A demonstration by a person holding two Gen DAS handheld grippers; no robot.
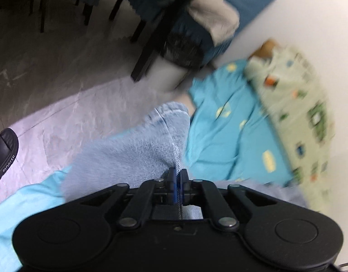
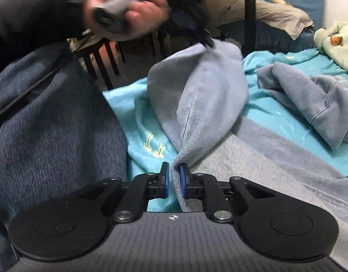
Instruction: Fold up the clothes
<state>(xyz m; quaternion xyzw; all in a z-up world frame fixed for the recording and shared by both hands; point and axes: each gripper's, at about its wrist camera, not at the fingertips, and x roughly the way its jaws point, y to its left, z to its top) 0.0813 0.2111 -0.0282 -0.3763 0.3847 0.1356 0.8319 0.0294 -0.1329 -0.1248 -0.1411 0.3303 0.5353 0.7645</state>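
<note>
- Left tool (image 1: pixel 178 176) is clamped on a lifted fold of the light-blue jeans (image 2: pixel 196 95) above the turquoise bedsheet (image 2: pixel 285 117); motion blurs it.
- Right tool (image 2: pixel 174 181) stands slightly parted around the denim edge, grip unclear.

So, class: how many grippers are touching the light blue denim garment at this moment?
2. The left gripper is shut on a raised fold of the denim garment; the right gripper has a lower fold between its fingers on the bed.
</note>
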